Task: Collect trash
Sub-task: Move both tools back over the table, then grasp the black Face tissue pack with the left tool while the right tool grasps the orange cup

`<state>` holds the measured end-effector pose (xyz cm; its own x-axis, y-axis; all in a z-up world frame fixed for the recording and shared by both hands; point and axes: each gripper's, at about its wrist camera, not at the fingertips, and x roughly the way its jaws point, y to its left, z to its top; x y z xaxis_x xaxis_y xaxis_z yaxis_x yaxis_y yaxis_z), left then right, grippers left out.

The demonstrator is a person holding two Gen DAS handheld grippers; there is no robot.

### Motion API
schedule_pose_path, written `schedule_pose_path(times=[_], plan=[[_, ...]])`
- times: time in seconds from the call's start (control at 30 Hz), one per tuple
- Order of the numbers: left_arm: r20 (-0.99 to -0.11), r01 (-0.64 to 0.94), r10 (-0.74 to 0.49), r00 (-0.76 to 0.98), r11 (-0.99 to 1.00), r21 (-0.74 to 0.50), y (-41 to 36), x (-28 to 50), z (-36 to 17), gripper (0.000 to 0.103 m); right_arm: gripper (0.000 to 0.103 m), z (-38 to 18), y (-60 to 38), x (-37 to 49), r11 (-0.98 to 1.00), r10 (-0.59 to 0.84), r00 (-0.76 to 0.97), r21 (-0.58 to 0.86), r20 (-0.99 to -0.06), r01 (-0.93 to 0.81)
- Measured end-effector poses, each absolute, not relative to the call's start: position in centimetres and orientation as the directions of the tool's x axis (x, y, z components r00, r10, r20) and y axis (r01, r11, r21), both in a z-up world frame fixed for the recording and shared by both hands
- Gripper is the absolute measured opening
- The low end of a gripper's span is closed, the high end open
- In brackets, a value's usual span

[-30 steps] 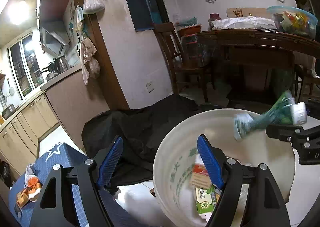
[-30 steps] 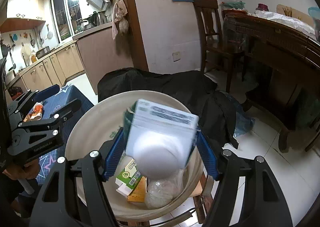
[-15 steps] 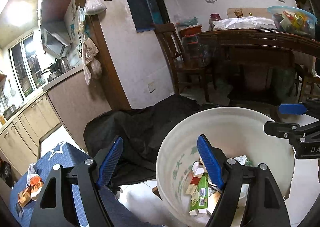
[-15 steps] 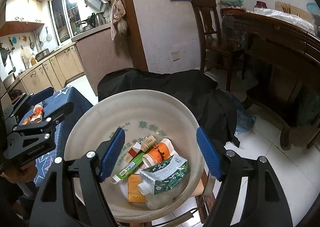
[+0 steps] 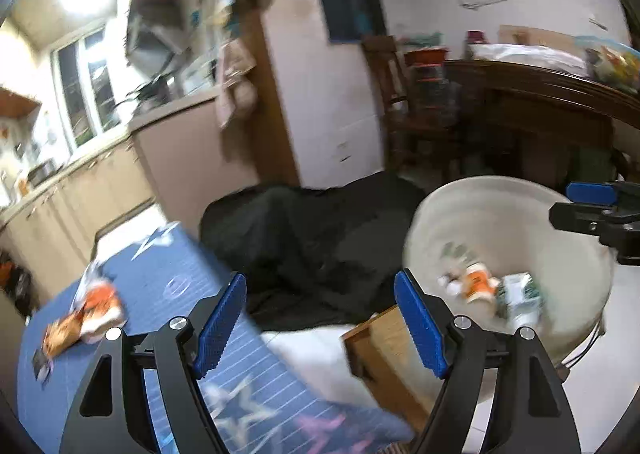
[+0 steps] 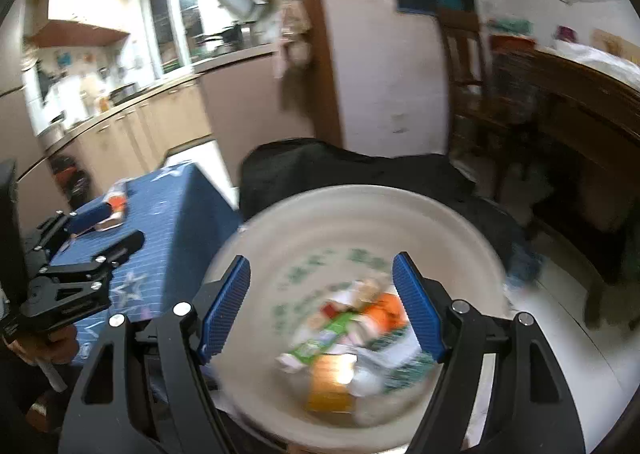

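At the lower left of the left wrist view, an orange snack wrapper [image 5: 94, 304] lies crumpled on the blue star-patterned bench [image 5: 168, 278], with a smaller scrap [image 5: 42, 362] just beside it toward the frame's edge. The left claw [image 5: 318, 328] hangs over the bench's near corner, its blue pads wide apart with nothing between them. Behind it, in the middle of the frame, a black cloth [image 5: 304, 238] is draped over something low. Right of that sits the pale round tub [image 5: 516, 189], holding an orange-labelled cup [image 5: 476, 284] and a green-and-white carton [image 5: 520, 294]; the blur hides the rest.

In the right wrist view the right claw [image 6: 322, 306] hovers above the tub [image 6: 360, 201], pads spread and empty, the trash pile [image 6: 352, 338] lying in the bottom, lower centre of the frame.
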<state>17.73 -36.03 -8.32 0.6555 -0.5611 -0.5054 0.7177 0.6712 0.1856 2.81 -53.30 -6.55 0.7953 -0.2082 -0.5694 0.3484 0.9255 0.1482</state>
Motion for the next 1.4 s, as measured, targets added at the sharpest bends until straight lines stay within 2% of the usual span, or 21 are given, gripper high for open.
schedule_pose_path(times=[0.3,0.53,0.67,0.83,0.93,1.0,1.07,1.3,1.4], plan=[[-0.563,0.514,-0.368,0.740,0.849,0.121,-22.5,23.3,-9.7,0.077,0.070,-8.0,-45.3,10.7,0.982,-0.032,0.793,0.130,-0.608,0.139],[-0.590,0.251,-0.156,0.792,0.965,0.081,-10.0,28.0,-9.9,0.078,0.070,-9.2,-39.1,18.7,0.985,0.106,0.753,0.173,-0.649,0.011],[-0.594,0.099,-0.064,0.802,0.995,0.027,-3.1,31.6,-9.4,0.082,0.070,-9.4,-35.3,22.8,0.981,0.164,0.730,0.186,-0.663,-0.052],[-0.629,0.024,-0.049,0.776,0.999,-0.048,2.2,36.3,-9.9,0.082,0.073,-9.3,-31.2,27.9,0.979,0.193,0.700,0.178,-0.688,-0.096],[-0.647,0.024,-0.073,0.759,0.996,-0.084,3.3,38.2,-10.5,0.082,0.080,-9.2,-29.5,30.8,0.983,0.177,0.697,0.154,-0.695,-0.096],[-0.659,0.032,-0.086,0.747,0.995,-0.095,3.6,39.7,-11.0,0.082,0.091,-9.2,-28.4,32.8,0.985,0.167,0.696,0.145,-0.698,-0.091],[-0.665,0.026,-0.078,0.743,0.996,-0.089,3.5,41.1,-11.4,0.082,0.096,-9.3,-27.7,34.5,0.987,0.157,0.693,0.136,-0.704,-0.086],[-0.699,-0.013,-0.020,0.715,0.999,-0.042,3.2,45.2,-13.3,0.082,0.097,-10.7,-25.5,39.5,0.987,0.156,0.653,0.143,-0.741,-0.074],[-0.733,-0.032,-0.036,0.680,0.996,-0.079,3.8,46.8,-14.2,0.082,0.097,-11.3,-24.2,40.8,0.987,0.156,0.639,0.135,-0.753,-0.081]])
